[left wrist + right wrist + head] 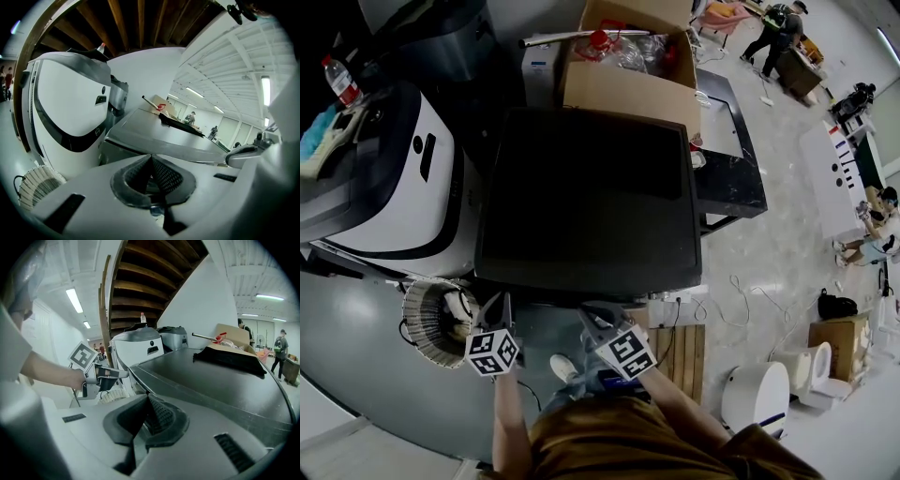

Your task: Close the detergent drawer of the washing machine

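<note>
Workshop hall: both grippers at the front of a dark-topped washer (pixel 581 197), its drawer out of sight.

Grey floor runs round the washer, with a box (pixel 623 89) behind it. The left gripper (pixel 151 159) and right gripper (pixel 147 401) hang just off the near edge, each with its jaws pressed together on nothing. The drawer is probably on the front panel under that edge, but no view shows it, so I cannot tell its look or how far out it stands. Such a drawer is likely light, stiff moulded plastic on short runners, smooth-faced and a little slippery. It needs no pinch. A flat push with the closed tips on the middle of its face should send it in straight. Pressing at one corner may cock and jam it, and a hard shove may make it bounce back.
</note>
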The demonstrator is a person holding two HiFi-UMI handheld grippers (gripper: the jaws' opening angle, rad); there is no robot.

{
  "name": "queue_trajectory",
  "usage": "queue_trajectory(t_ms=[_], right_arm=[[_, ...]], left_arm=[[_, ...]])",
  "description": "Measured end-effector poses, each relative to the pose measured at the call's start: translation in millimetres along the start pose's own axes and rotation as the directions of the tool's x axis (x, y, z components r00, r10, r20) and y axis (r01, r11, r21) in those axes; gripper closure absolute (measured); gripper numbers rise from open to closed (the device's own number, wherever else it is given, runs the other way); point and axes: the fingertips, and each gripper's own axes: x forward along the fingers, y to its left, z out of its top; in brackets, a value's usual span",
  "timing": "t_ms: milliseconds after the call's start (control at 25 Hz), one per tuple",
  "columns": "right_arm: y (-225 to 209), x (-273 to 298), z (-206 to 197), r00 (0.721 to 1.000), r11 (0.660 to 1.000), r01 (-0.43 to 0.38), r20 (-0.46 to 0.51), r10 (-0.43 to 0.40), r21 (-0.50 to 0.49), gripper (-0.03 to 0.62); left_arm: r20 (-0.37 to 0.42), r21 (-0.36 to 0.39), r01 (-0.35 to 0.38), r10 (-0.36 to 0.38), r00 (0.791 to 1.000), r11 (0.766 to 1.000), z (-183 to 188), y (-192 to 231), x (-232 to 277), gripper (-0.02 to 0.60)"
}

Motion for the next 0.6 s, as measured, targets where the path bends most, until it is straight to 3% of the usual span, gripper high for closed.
queue_trajectory(t_ms=[320,600], right_arm=[[14,-16,15,0.998,0.998,0.045,0.053,-0.043,-0.04,0.582],[26,-35,35,0.99,0.996,0.085,0.12,-0.079,-0.042,0.582]], left_arm=[[0.106,0.032,0.088,-0.091,0.99,0.996,37,-32,-34,0.557],[0.189,0.097,0.111,-0.128,0.974,0.989,68,-50,-71,0.557]])
